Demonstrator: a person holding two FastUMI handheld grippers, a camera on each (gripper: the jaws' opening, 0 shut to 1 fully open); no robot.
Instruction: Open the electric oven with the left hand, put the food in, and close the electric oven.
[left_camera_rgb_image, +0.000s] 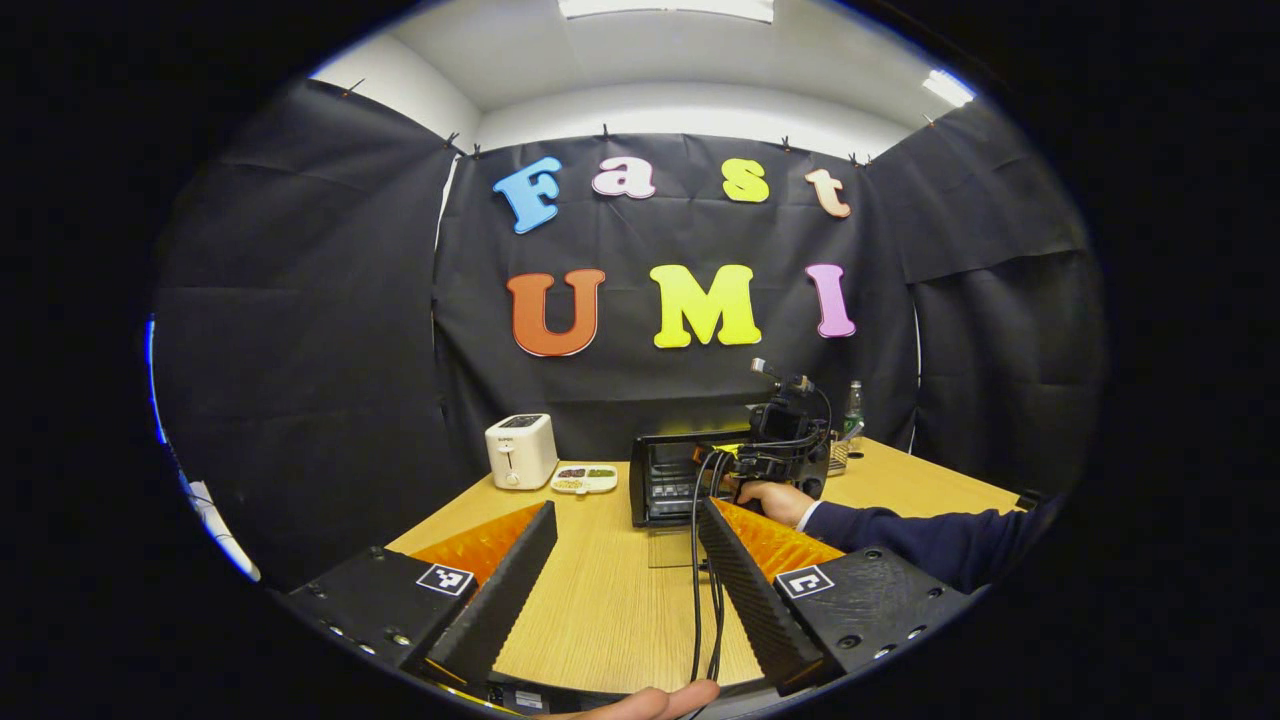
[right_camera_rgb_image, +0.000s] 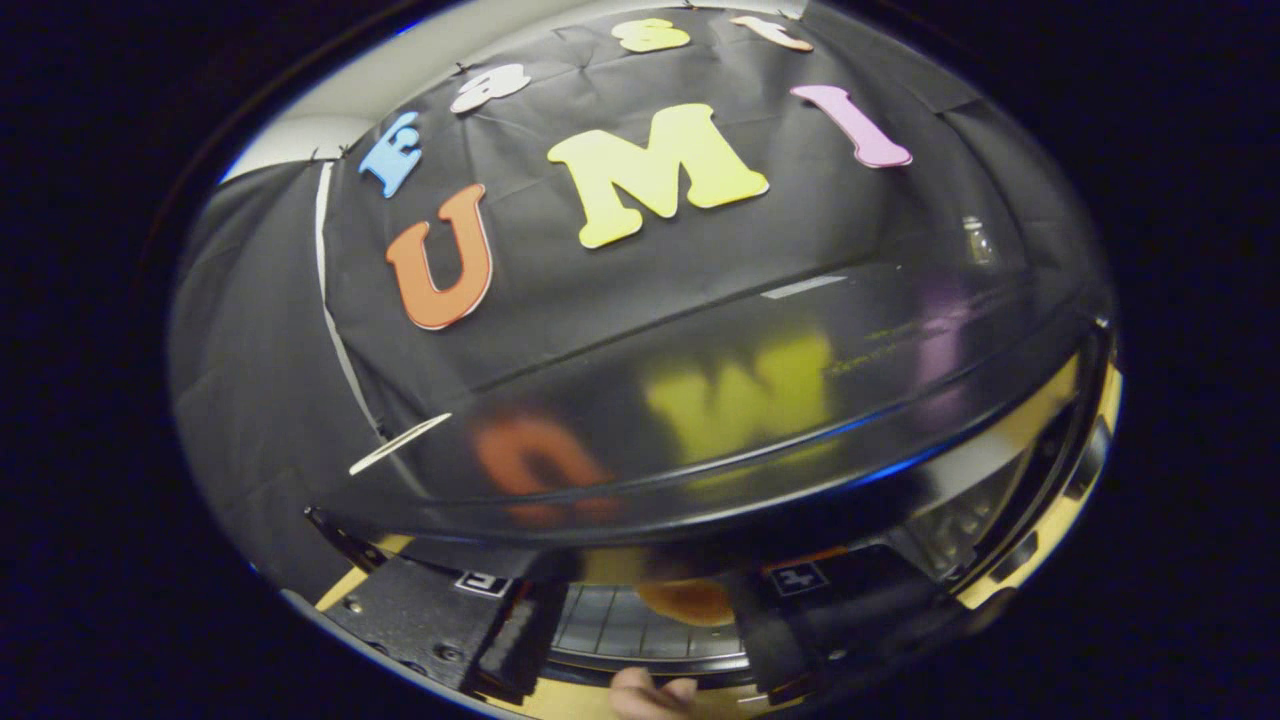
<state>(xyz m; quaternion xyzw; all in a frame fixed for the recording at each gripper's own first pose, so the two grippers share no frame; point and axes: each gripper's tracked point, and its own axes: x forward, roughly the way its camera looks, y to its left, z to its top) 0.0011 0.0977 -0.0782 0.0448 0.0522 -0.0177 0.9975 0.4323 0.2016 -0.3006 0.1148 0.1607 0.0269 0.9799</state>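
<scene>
Hanging back low over the tabletop (left_camera_rgb_image: 610, 590), the left gripper (left_camera_rgb_image: 625, 585) has its fingers spread wide and empty. At centre frame the oven (left_camera_rgb_image: 672, 478) stands with its door dropped open, the right gripper (left_camera_rgb_image: 785, 445) and a hand (left_camera_rgb_image: 775, 500) at its mouth. A toaster (left_camera_rgb_image: 520, 450) and snack tray (left_camera_rgb_image: 585, 479) sit left of it; a cable (left_camera_rgb_image: 700, 570) dangles between.

At the bottom of the right gripper view, the right gripper (right_camera_rgb_image: 640, 615) reaches toward the rack (right_camera_rgb_image: 625, 625), round bread (right_camera_rgb_image: 690, 600) between its fingers; whether they press on it I cannot tell. Releasing crooked could roll it off; the cable might snag the door.
</scene>
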